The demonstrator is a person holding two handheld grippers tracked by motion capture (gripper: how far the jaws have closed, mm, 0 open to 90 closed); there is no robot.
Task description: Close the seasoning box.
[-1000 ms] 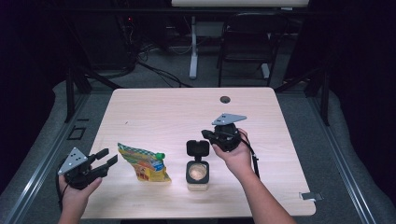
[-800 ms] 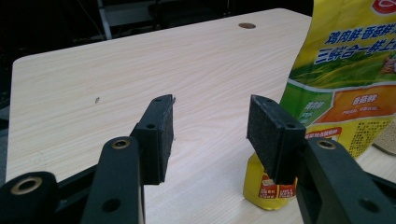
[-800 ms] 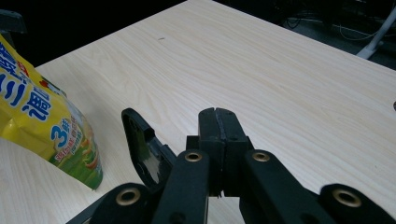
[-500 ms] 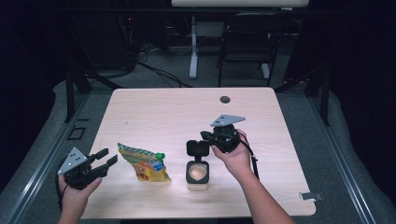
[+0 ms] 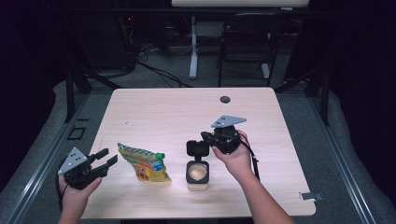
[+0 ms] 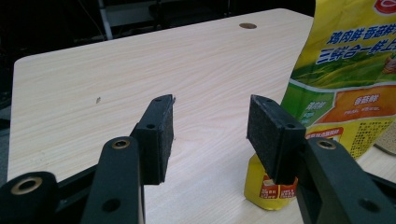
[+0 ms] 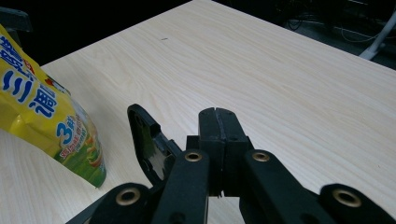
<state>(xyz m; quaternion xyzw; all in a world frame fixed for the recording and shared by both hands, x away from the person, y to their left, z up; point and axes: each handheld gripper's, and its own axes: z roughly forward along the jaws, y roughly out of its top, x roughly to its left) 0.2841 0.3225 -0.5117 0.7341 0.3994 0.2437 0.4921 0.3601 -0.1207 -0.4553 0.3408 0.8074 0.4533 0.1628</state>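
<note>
Both my grippers parked by the jar and the snack bag

My right gripper [image 5: 207, 136] has its jaws pressed together with nothing between them, just behind the flipped-up black lid [image 5: 197, 149] of the little jar [image 5: 197, 173], which stands open near the front middle of the table [image 5: 159, 107]. My left gripper [image 5: 106, 157] is over at the front left edge, jaws spread wide and holding nothing, pointed toward the yellow snack bag [image 5: 144, 162] lying flat just beside it, left of the jar.
</note>
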